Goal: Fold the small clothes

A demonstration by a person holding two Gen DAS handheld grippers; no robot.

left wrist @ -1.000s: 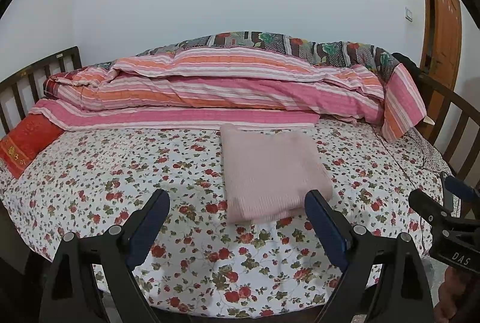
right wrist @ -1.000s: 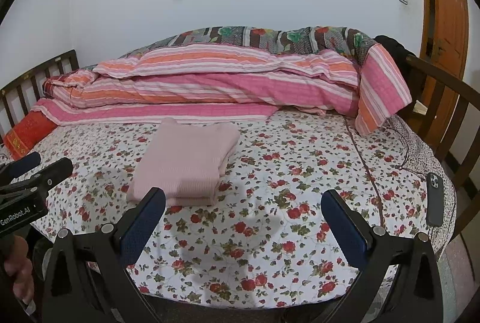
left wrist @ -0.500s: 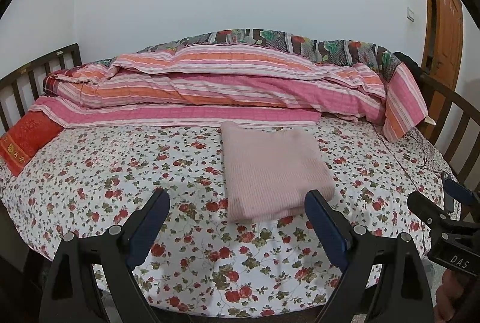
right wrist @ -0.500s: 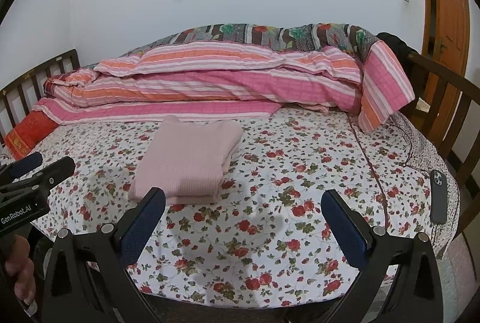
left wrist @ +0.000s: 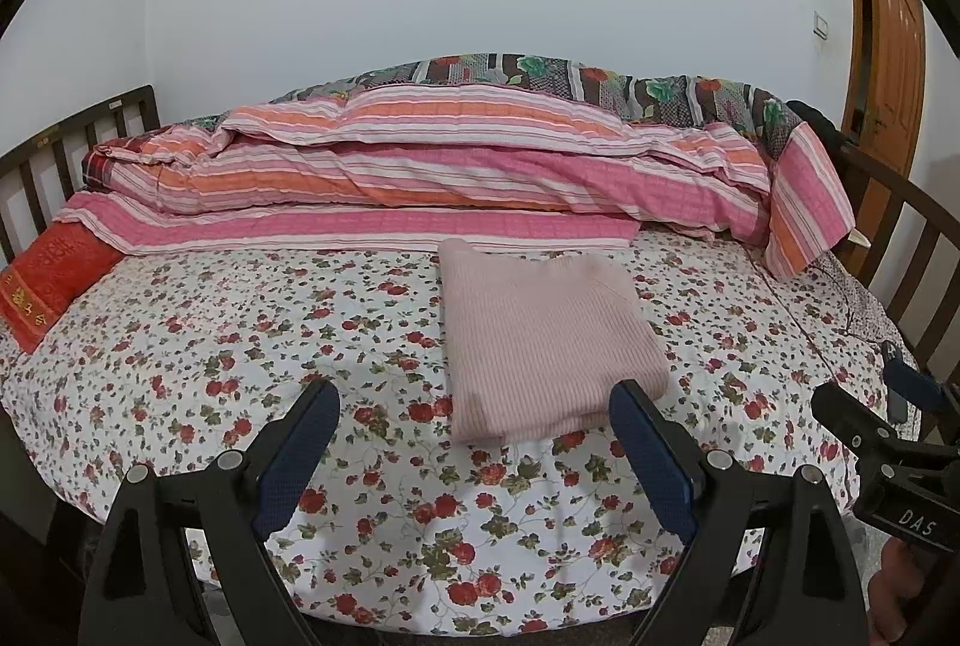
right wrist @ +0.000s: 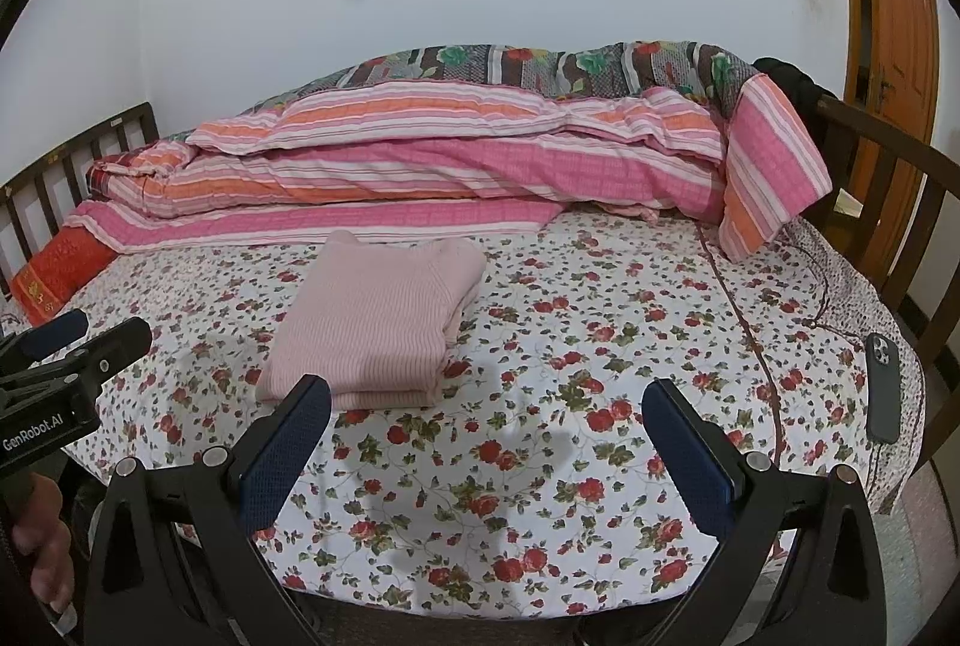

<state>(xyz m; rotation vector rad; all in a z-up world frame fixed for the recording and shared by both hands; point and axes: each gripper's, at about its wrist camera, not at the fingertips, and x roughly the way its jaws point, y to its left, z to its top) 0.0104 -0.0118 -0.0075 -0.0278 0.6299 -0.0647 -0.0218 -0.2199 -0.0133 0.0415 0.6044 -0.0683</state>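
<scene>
A pale pink ribbed knit garment (left wrist: 540, 340) lies folded into a neat rectangle on the flowered bed sheet (left wrist: 240, 346); it also shows in the right wrist view (right wrist: 372, 322). My left gripper (left wrist: 474, 406) is open and empty, held back from the near edge of the garment. My right gripper (right wrist: 486, 406) is open and empty, to the right of the garment and apart from it. Each gripper shows at the edge of the other's view: the right one (left wrist: 864, 406), the left one (right wrist: 84, 340).
A rolled pink and orange striped quilt (left wrist: 450, 172) lies along the back of the bed. A red cushion (left wrist: 48, 280) sits at the left. A dark phone (right wrist: 883, 385) and cable lie at the right edge. Wooden rails (right wrist: 900, 202) flank the bed.
Both grippers have drawn back and risen slightly from the bed; the folded garment has not moved.
</scene>
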